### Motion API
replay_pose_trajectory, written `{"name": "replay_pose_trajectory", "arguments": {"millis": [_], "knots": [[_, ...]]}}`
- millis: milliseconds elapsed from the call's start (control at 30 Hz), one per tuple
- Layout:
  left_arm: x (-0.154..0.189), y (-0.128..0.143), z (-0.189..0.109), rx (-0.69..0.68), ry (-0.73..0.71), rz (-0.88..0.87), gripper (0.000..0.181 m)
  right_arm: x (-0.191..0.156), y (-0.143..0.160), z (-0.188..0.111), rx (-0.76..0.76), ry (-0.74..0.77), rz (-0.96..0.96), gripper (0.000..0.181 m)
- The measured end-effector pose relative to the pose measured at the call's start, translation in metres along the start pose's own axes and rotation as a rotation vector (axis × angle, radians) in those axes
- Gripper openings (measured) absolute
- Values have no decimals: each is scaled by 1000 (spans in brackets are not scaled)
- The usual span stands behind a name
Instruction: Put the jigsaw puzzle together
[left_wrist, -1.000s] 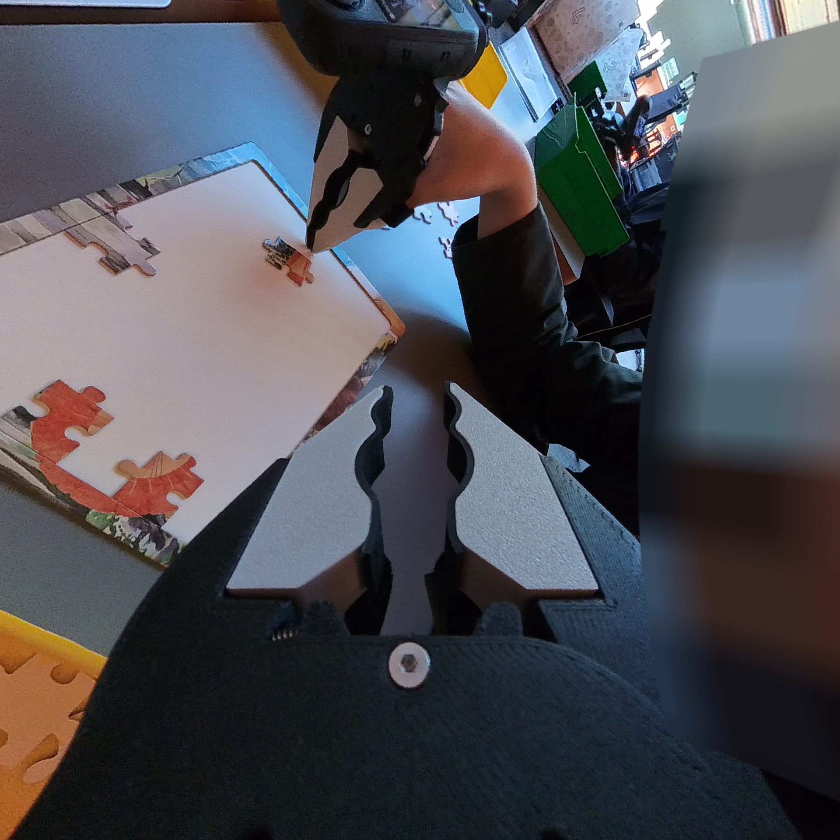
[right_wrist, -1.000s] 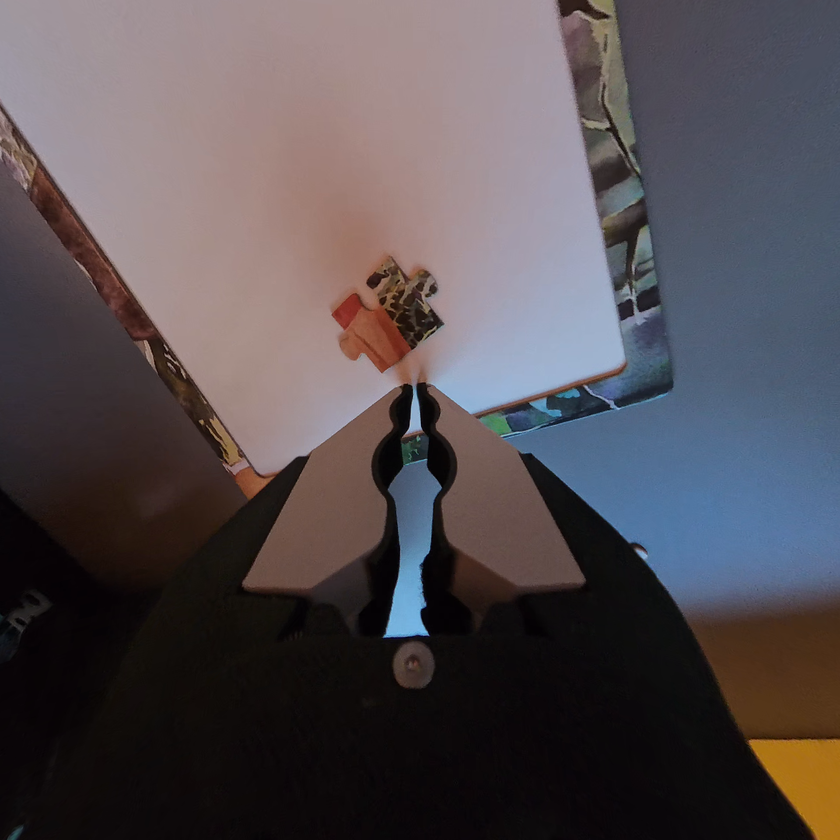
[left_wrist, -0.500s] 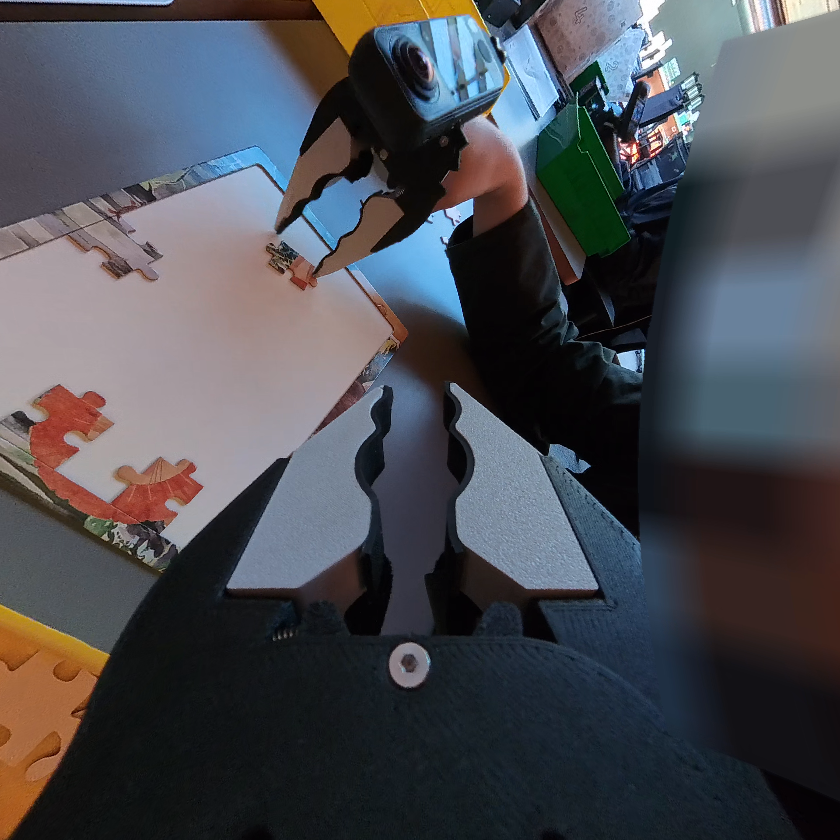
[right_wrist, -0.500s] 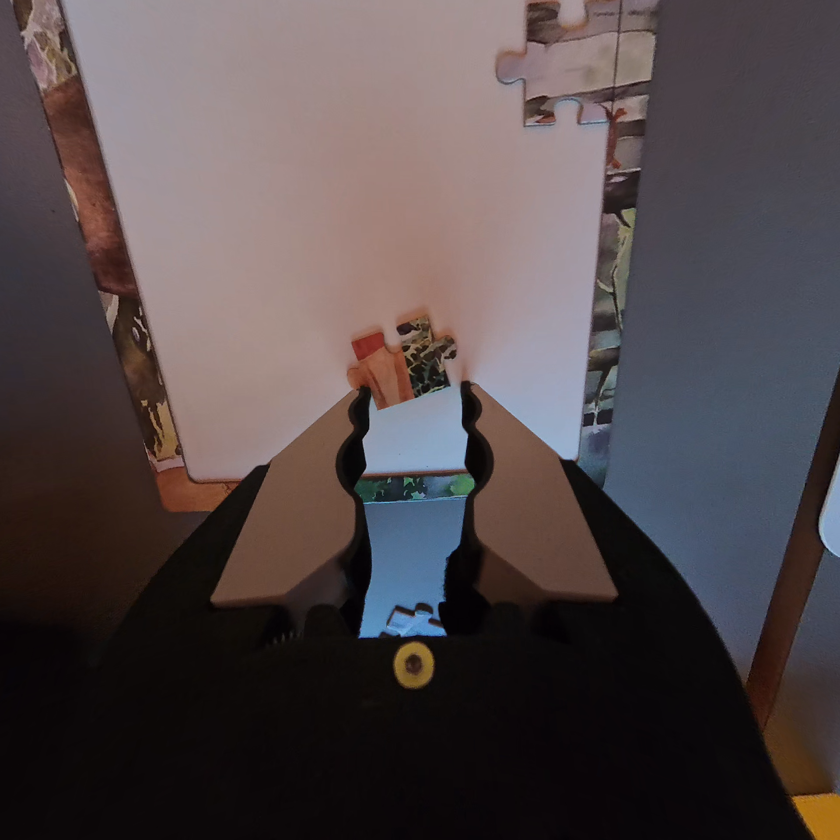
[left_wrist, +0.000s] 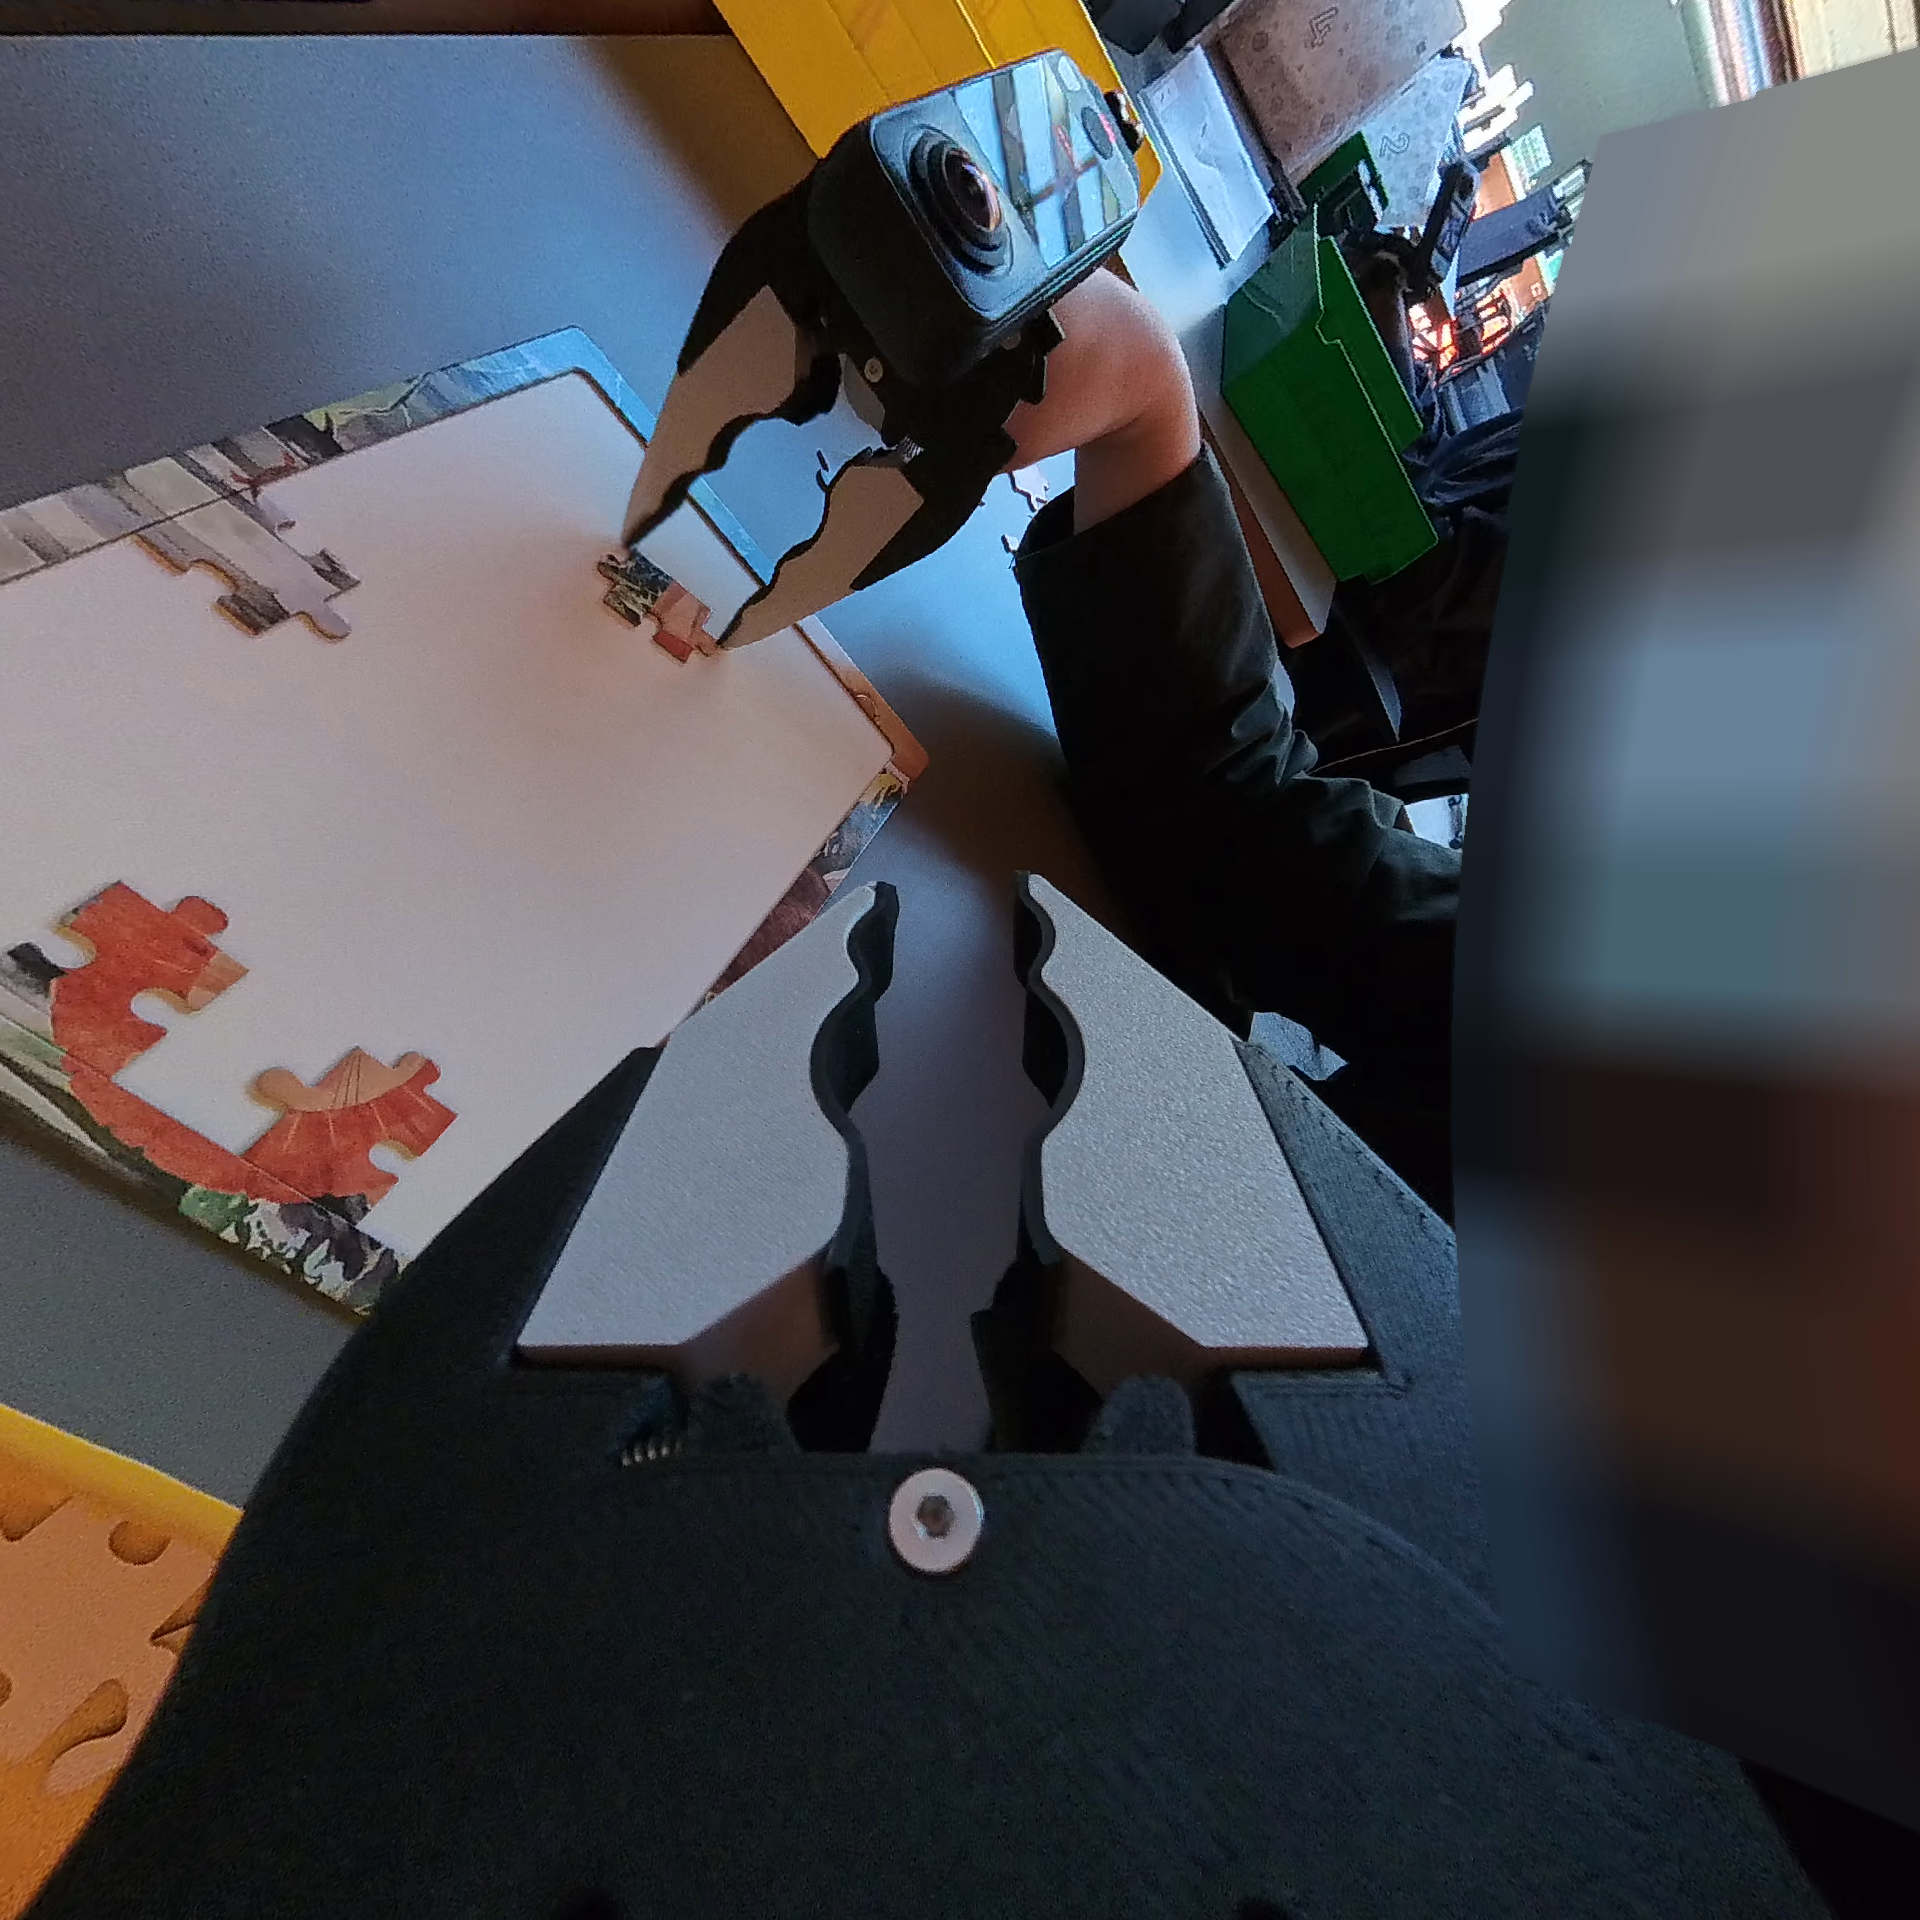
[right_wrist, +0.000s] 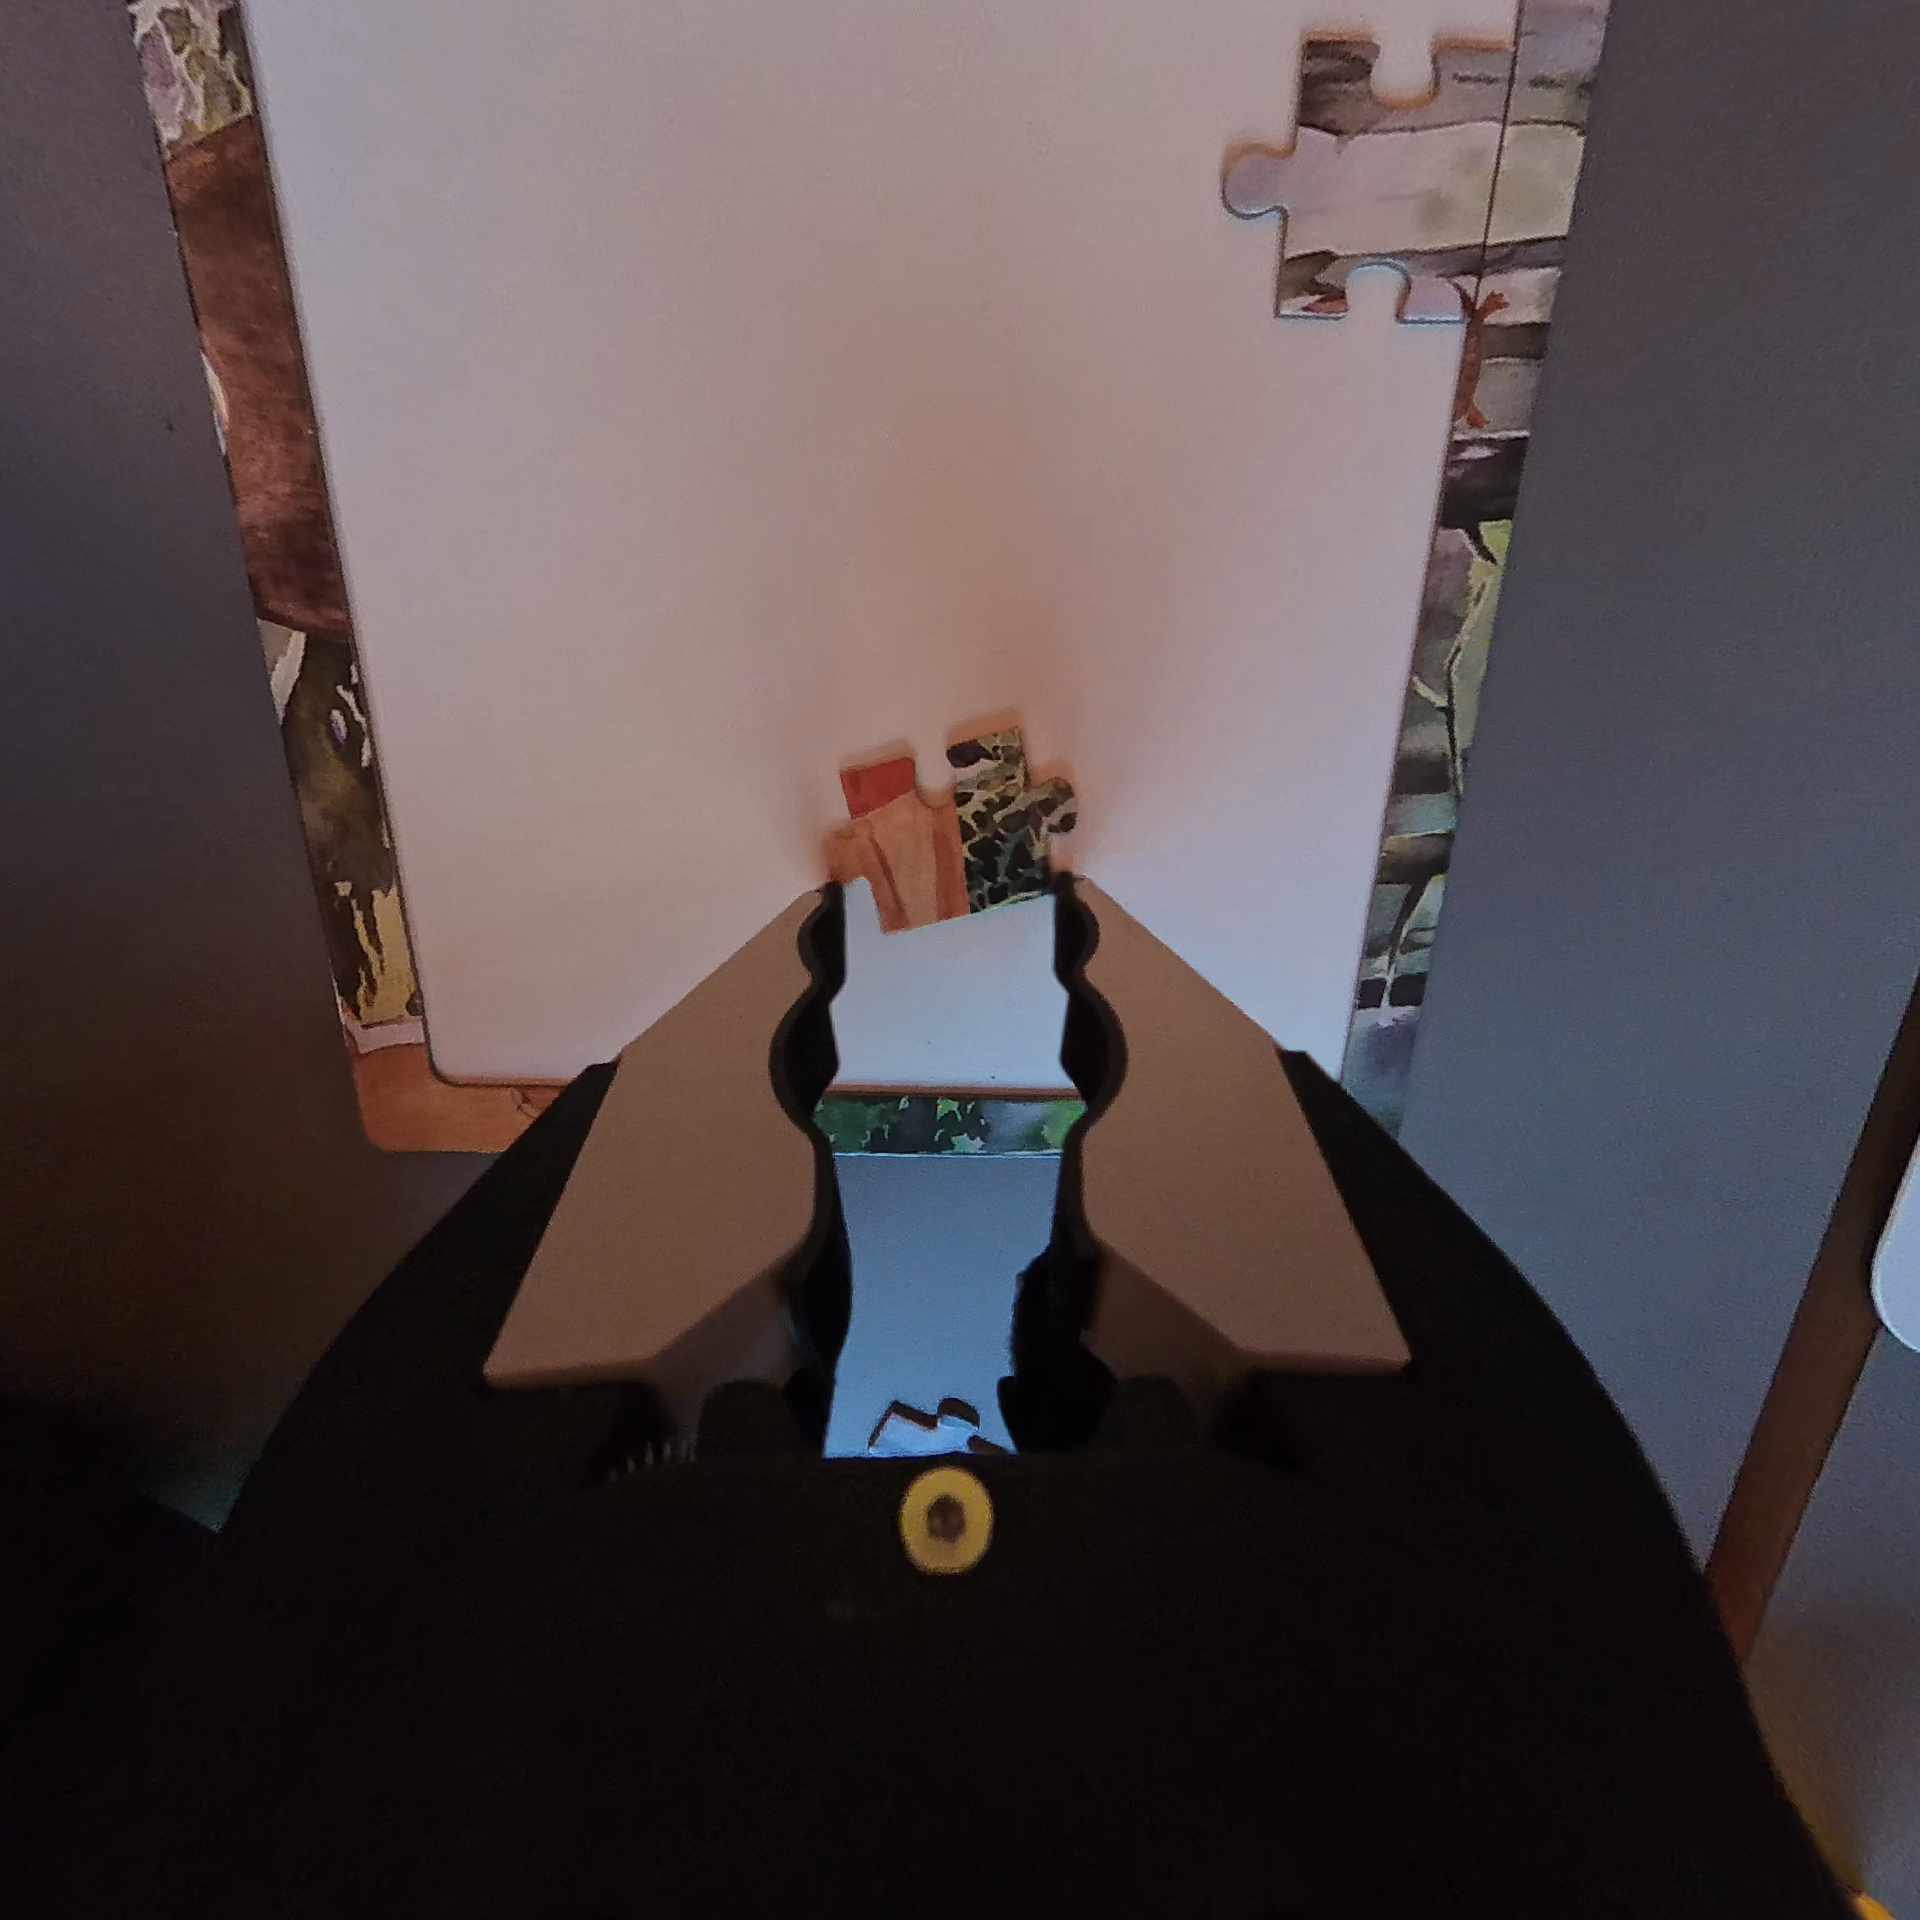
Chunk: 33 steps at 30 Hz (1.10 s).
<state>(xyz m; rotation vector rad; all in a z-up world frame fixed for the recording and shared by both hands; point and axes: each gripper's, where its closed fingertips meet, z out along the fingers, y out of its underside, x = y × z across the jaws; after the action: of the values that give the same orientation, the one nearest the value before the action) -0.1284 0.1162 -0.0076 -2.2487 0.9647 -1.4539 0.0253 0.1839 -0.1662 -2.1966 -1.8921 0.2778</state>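
The puzzle board (right_wrist: 779, 416) is a white tray with a printed frame, flat on the grey table; it also shows in the left wrist view (left_wrist: 416, 748). A loose orange, red and green piece (right_wrist: 940, 831) lies on the white near one end. My right gripper (right_wrist: 948, 891) is open, its tips on either side of that piece's near edge; both show in the left wrist view, the gripper (left_wrist: 681, 587) and the piece (left_wrist: 655, 608). Grey pieces (right_wrist: 1382, 197) and red pieces (left_wrist: 125, 977) sit in the frame's edges. My left gripper (left_wrist: 951, 904) is open and empty, off the board's corner.
A yellow tray (left_wrist: 62, 1579) with puzzle-shaped cutouts lies at the lower left, a yellow box (left_wrist: 852, 62) at the far side and a green box (left_wrist: 1320, 416) beyond it. A person's sleeved arm (left_wrist: 1143, 707) reaches in. Loose pieces (right_wrist: 914, 1429) lie on the table under my right gripper. Across from one pair of fingers to the other is roughly 25 cm.
My right gripper was shut with its tips at the loose piece; it has turned, opened, and now straddles the piece. The piece has turned a little. My left gripper has not moved.
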Motion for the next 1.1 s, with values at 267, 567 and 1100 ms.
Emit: {"name": "replay_pose_trajectory", "arguments": {"millis": [267, 567, 1100], "knots": [[2, 0, -1, 5, 5, 3, 20, 3, 2, -3, 21, 1, 1, 34], [6, -1, -3, 11, 12, 8, 21, 41, 56, -56, -21, 227, 176, 33], [7, -7, -6, 52, 4, 16, 21, 25, 104, -50, -72, 84, 371, 44]]}}
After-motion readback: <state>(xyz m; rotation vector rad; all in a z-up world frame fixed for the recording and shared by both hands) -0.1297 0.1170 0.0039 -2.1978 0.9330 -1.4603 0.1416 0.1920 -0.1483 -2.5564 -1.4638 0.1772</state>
